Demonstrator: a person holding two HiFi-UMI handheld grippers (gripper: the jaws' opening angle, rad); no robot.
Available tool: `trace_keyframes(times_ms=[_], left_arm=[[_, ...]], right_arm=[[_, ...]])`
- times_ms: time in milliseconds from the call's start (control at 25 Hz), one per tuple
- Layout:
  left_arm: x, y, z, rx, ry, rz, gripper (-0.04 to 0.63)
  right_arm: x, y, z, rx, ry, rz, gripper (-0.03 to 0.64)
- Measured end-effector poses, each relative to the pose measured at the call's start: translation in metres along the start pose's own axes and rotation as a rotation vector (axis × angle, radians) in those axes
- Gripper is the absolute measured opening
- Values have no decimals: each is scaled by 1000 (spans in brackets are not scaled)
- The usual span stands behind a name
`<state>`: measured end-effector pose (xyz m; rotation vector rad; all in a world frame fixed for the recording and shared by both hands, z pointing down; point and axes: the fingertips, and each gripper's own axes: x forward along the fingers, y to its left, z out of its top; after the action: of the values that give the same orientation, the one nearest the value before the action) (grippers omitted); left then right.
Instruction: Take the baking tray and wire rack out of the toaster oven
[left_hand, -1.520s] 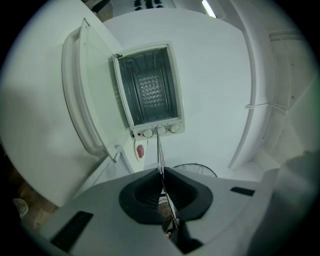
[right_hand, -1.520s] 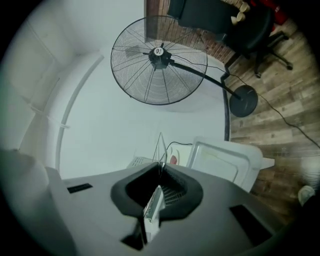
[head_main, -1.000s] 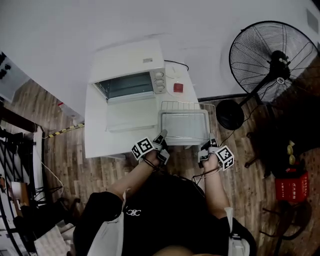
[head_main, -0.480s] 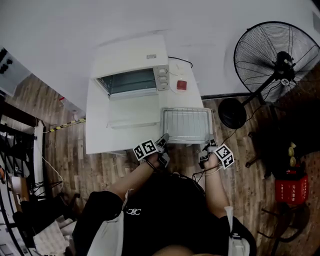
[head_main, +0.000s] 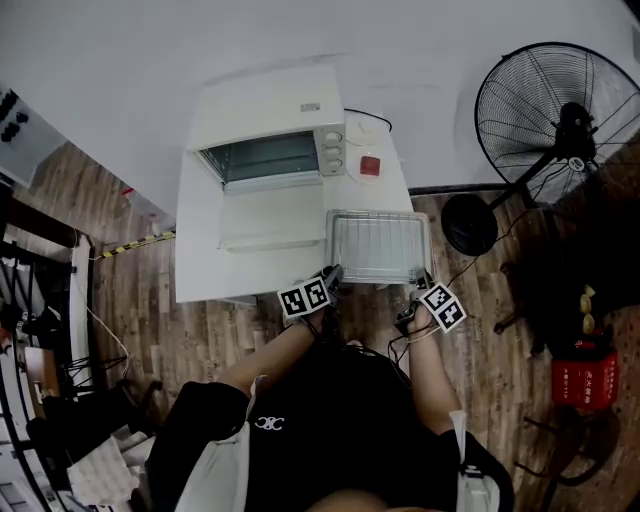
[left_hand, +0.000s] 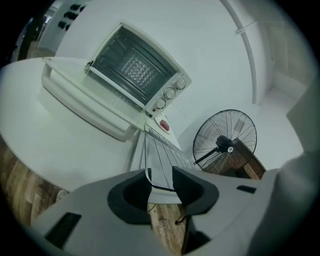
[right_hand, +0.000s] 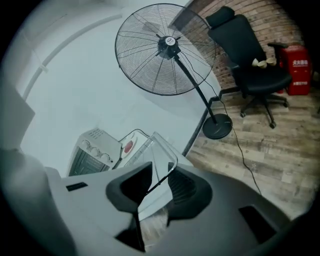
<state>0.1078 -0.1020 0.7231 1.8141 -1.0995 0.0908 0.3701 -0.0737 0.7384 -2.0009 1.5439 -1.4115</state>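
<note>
The wire rack lies on the baking tray (head_main: 377, 245), which rests on the white table (head_main: 200, 270) to the right of the toaster oven's open door (head_main: 270, 215). The toaster oven (head_main: 270, 125) stands behind with its cavity showing. My left gripper (head_main: 333, 275) is at the tray's near left corner. Its jaws have just been opening, and the rack's edge wire (left_hand: 162, 157) runs loose between them (left_hand: 160, 177). My right gripper (head_main: 420, 290) is at the near right corner. Its jaws have also just been opening, with the rack's corner (right_hand: 162, 157) in the gap (right_hand: 160, 182).
A red switch box (head_main: 370, 166) with a cable sits on the table behind the tray. A large standing fan (head_main: 560, 110) is right of the table, with its base (head_main: 468, 225) near the table's corner. A black chair (right_hand: 250, 65) and a red box (head_main: 580, 380) stand farther right on the wood floor.
The tray and rack have come down onto the table. Both grippers sank with them and rolled, and their jaws have parted from the rack's edge.
</note>
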Motion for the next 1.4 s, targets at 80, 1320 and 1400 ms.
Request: trace_keyframes(times_ms=[80,1320,1400], left_arm=[[0,1,1,38,-3,23,133],[-16,-16,54,558,-155,155,63],[-21,-27,65,580,-190,135,45]], right_arm=[[-1,-2,-1,-30,-2,-30,94],[-15,47,33,-679,-235,-108,95],[-20,63,38,-702,-267,-77,35]])
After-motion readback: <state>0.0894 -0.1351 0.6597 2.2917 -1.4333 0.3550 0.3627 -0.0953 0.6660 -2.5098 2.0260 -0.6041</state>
